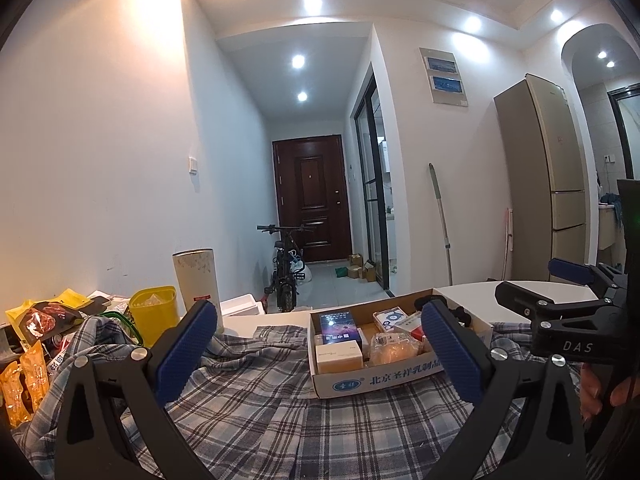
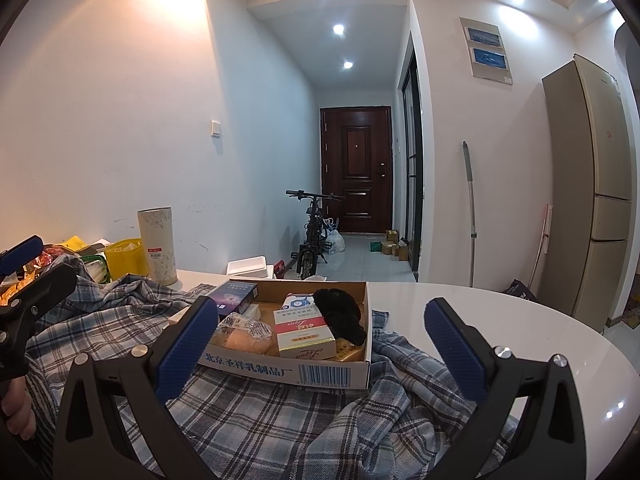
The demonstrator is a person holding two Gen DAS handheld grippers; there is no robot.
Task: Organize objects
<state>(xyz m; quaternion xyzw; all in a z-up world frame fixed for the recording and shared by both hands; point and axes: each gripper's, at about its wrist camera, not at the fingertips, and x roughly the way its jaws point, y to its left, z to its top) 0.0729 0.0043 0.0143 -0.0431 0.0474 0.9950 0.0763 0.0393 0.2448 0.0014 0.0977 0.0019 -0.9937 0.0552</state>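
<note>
Both grippers hang empty with jaws spread wide: the left gripper [image 1: 318, 344] and the right gripper [image 2: 320, 336] each look across the rumpled grey-blue plaid shirt [image 2: 280, 412] toward the shallow brown cardboard tray [image 2: 328, 374], which sits on the cloth just ahead of the fingertips, already packed with small boxes and a wrapped bun. This looks like a pause between picks. Beyond the left fingers lies a heap of yellow and orange snack packets [image 1: 28, 376], the likely next target; reaching it calls for swinging leftward.

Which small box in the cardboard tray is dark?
The dark blue-purple box at the tray's far-left corner; the other boxes are white, cream or red-and-white.
</note>
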